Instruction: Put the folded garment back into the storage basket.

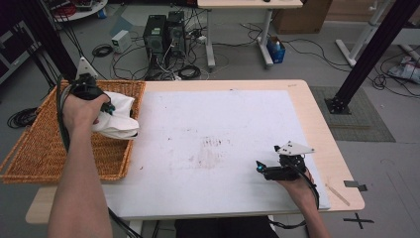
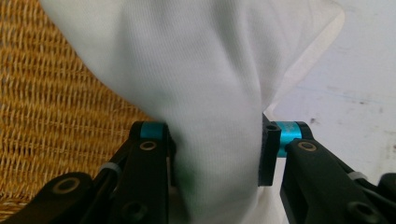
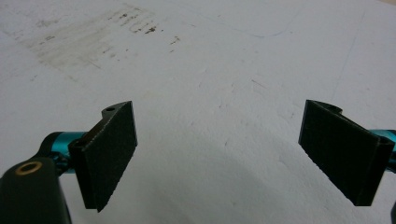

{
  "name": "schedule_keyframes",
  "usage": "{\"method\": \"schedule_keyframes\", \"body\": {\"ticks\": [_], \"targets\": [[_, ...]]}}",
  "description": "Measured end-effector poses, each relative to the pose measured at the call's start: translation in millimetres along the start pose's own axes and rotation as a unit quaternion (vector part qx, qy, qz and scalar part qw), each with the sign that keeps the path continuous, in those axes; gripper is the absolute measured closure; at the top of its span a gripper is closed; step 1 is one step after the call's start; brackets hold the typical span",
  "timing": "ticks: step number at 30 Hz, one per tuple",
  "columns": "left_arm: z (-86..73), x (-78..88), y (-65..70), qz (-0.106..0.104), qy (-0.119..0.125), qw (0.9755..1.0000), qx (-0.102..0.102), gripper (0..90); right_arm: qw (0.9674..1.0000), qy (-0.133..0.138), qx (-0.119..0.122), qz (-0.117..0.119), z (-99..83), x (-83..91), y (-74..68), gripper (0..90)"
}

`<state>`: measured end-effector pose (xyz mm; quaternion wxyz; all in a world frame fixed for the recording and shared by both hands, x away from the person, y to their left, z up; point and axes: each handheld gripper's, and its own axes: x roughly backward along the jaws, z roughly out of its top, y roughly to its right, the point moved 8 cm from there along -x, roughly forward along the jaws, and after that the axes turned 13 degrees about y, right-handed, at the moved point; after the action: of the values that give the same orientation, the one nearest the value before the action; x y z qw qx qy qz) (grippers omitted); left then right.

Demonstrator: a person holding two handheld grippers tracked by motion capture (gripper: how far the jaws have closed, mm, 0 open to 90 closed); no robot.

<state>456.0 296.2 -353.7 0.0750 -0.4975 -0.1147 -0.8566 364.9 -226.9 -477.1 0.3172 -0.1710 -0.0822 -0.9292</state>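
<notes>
The left gripper point(image 1: 106, 106) was clamped on a bunched white cloth point(image 1: 119, 119), its jaws pinching a thick fold of the fabric between them. In the high view the cloth hung over the right-hand rim of the wicker basket point(image 1: 39, 148), partly above the basket and partly above the white mat point(image 1: 218, 129) on the table point(image 1: 317, 124). The right gripper point(image 1: 260, 168) rested low over the mat near the front edge, its jaws spread wide with nothing between them.

Probable faults from this position:

- Release over the rim. Because the cloth straddled the basket edge, letting go here would likely have left it draped on the rim or slid back onto the mat.
- Snagging. The loose lower folds hung close to the woven rim; dragging them across could have caught the fabric on the wicker and shifted the basket.
- Partial grip. Only one fold was pinched, so a quick sideways move could have pulled it free.
</notes>
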Motion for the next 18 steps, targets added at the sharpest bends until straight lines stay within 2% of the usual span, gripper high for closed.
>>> {"method": "schedule_keyframes", "body": {"ticks": [3,8,10,16,18], "targets": [[-10.0,-11.6,-12.3,0.001,-0.010,0.9999,0.008,65.4,1.0000,0.000,0.002,-0.001,0.5,-0.7,-0.5,11.2],[-19.3,-25.7,-28.6,0.005,-0.018,0.9998,0.007,65.2,1.0000,-0.002,0.002,-0.002,0.4,-0.7,0.0,11.3],[-21.2,-28.7,-35.2,0.014,-0.018,0.9997,0.009,65.1,1.0000,-0.005,0.002,-0.004,-0.2,-0.1,1.3,11.2],[-31.8,-39.3,-49.2,0.020,-0.027,0.9993,0.013,64.8,1.0000,-0.006,0.003,-0.006,-1.3,0.3,1.9,11.2],[-35.5,-43.3,-53.6,0.024,-0.026,0.9991,0.021,64.7,1.0000,-0.007,0.003,-0.005,-0.8,0.1,0.4,11.2]]}}
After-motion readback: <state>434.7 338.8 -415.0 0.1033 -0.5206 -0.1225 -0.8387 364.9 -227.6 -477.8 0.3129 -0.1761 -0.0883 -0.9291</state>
